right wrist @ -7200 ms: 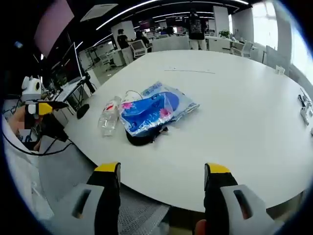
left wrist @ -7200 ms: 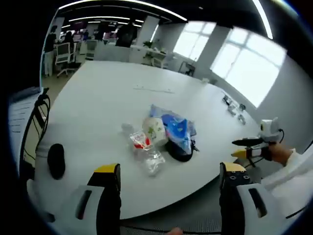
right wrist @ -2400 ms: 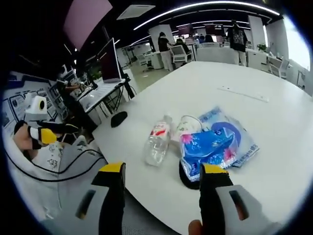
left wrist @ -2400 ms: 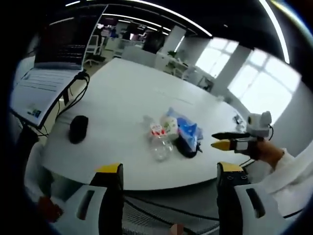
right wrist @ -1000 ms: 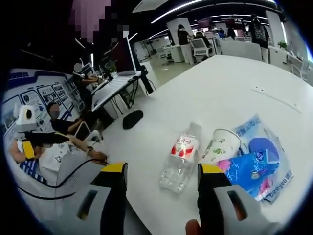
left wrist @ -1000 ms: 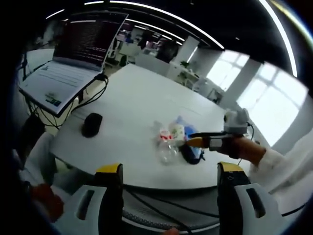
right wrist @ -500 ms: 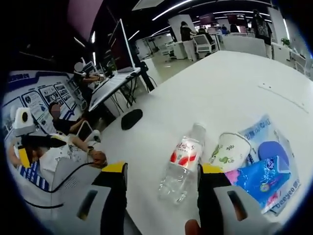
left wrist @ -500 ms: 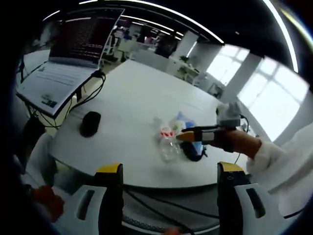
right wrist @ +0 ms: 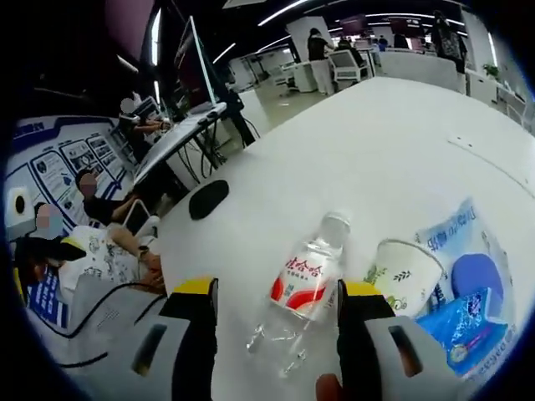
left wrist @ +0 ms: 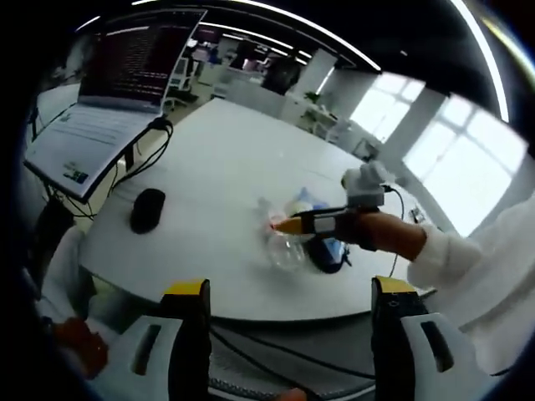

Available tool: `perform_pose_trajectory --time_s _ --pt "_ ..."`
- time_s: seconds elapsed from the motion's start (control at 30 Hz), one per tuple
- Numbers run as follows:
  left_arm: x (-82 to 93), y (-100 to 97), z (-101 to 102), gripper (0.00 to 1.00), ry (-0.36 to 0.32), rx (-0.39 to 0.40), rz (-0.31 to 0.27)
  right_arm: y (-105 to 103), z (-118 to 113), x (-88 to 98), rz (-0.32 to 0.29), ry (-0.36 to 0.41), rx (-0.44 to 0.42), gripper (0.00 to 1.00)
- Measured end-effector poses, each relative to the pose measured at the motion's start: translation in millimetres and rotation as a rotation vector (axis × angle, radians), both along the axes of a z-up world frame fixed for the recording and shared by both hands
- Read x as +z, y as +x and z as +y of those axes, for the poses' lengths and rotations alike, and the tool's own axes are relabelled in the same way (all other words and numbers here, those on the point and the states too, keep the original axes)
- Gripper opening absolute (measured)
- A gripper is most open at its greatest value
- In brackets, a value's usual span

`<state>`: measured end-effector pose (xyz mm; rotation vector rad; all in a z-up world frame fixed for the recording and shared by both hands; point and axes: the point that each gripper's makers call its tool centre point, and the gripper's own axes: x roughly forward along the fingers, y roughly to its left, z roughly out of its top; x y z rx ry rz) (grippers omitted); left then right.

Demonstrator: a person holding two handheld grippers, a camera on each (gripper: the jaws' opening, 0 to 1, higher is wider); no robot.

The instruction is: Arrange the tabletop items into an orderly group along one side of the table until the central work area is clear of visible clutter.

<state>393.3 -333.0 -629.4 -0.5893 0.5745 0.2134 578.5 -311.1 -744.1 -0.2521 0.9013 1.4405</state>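
Note:
A clear plastic bottle (right wrist: 301, 288) with a red label lies on its side on the white table (right wrist: 368, 150). My right gripper (right wrist: 278, 294) is open, and the bottle lies ahead between its yellow-tipped jaws. Whether they touch it I cannot tell. Right of the bottle lie a paper cup (right wrist: 403, 269) on its side and blue packets (right wrist: 468, 288). From the left gripper view, my right gripper (left wrist: 286, 224) hovers over the bottle (left wrist: 282, 248), held by a hand in a white sleeve. My left gripper (left wrist: 289, 291) stands open, back from the table's near edge.
A black mouse (left wrist: 148, 209) (right wrist: 207, 199) lies on the table's left part. An open laptop (left wrist: 92, 117) on a stand sits beyond the table's left edge, with cables hanging. People and desks fill the background. The far half of the table (left wrist: 242, 142) is bare.
My right gripper has moved in toward the bottle, which now lies between its jaws in its view. The left gripper has hardly moved. The items on the table lie as before.

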Motion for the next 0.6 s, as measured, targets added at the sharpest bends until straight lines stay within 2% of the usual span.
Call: perform_pose_trajectory --time_s 0.2,0.33,0.6 --pt "4.2 6.3 -1.1 0.75 0.015 -0.011 -0.006 11.1 11.6 -10.5 -0.003 -0.016 -0.015 0.54" --pt "8.8 10.1 -0.4 0.76 0.047 -0.028 -0.008 11.5 15.7 -16.0 -0.002 -0.030 -0.019 0.54" --pt "10.9 16.4 -2.6 0.76 0.066 -0.051 -0.011 16.3 25.5 -25.3 -0.024 -0.048 -0.029 0.55"
